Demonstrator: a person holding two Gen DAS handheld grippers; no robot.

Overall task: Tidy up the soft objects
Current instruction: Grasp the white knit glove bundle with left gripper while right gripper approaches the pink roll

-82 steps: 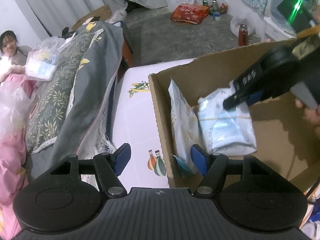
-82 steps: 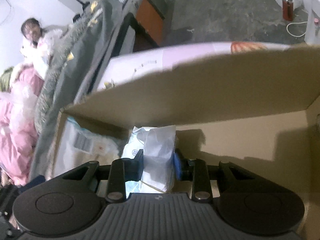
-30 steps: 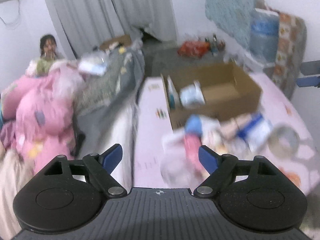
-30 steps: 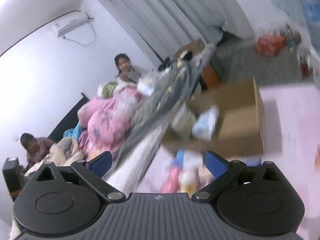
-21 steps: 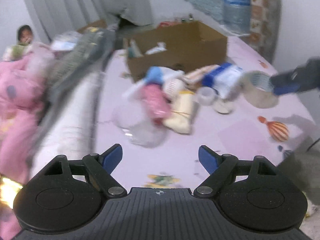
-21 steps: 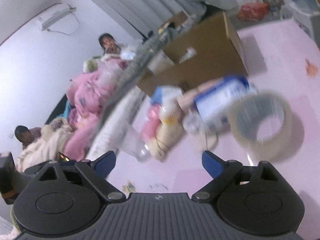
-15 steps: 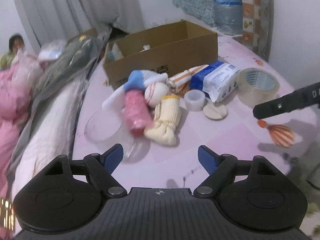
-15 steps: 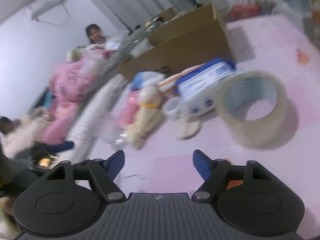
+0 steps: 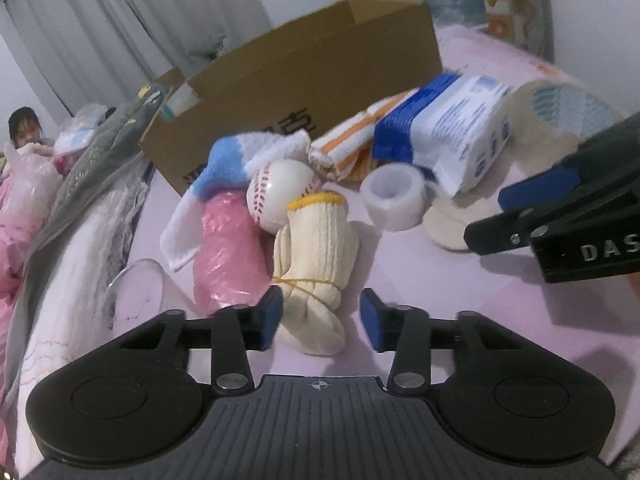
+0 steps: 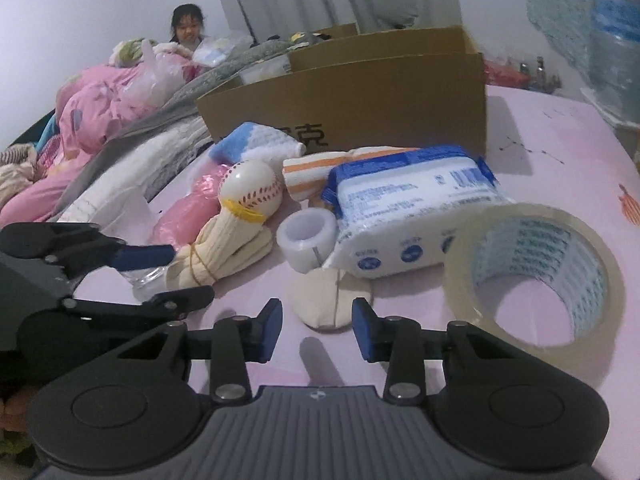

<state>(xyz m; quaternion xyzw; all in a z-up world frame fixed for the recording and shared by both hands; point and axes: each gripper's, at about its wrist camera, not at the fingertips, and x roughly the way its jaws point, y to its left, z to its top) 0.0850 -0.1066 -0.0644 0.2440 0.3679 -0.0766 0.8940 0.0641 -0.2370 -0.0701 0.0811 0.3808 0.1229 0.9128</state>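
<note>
Two grippers low over pink table (image 10: pixel 540 148). Left gripper (image 9: pixel 320 318) fingers just closing, part-open around cream sock bundle (image 9: pixel 314 256); right gripper (image 10: pixel 316 330) likewise before flat cream pad (image 10: pixel 332 300), not gripping. Cardboard box (image 10: pixel 360 112) behind; grey curtains (image 9: pixel 132 28), pink bedding (image 10: pixel 104 108) left.

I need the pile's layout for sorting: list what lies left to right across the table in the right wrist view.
pink plastic bag → cream glove bundle → small tape roll → blue-and-white wipes pack → big clear tape roll
</note>
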